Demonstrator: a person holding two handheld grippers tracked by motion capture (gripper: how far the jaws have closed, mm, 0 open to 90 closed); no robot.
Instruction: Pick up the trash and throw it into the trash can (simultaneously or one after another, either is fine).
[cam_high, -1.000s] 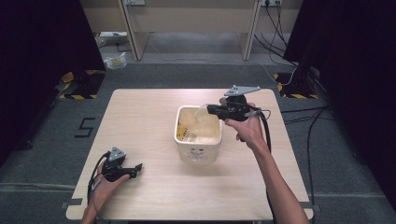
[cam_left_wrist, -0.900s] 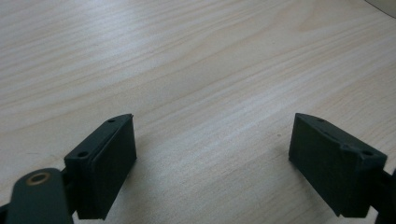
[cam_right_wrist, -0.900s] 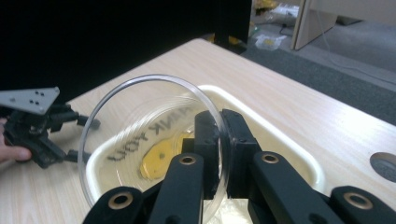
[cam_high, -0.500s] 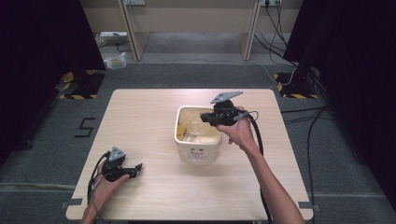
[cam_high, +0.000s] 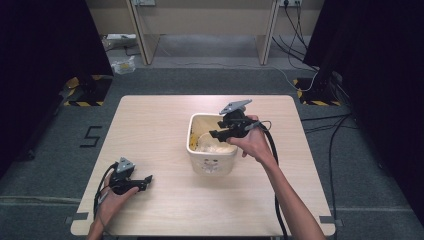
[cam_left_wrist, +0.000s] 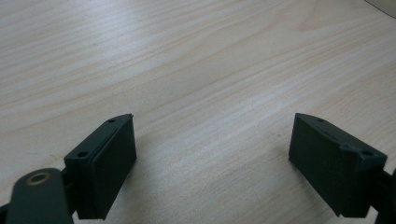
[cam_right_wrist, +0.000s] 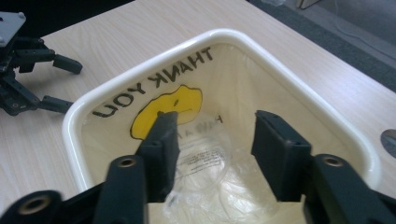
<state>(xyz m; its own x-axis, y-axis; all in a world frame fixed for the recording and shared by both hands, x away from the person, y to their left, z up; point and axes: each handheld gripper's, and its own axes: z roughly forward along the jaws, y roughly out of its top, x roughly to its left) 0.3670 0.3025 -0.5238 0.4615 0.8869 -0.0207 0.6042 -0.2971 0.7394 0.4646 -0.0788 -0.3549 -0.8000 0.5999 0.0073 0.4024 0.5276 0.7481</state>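
A cream bin stands mid-table, lined with a plastic bag that bears "THANK YOU" and a yellow smiley. My right gripper hovers over the bin's right rim and points down into it. Its jaws have just been opening, and in the right gripper view the gripper has nothing between its pads. Crumpled clear plastic lies at the bin's bottom below them. My left gripper rests on the table at the front left. It is open in the left gripper view, over bare wood.
The bin's rim curves around the right jaws. My left gripper sits beyond the bin in the right gripper view. A cable trails from the right gripper along the forearm. Dark floor surrounds the table.
My right gripper has moved left from beside the bin to over its opening and dipped slightly. The left hand has stayed put.
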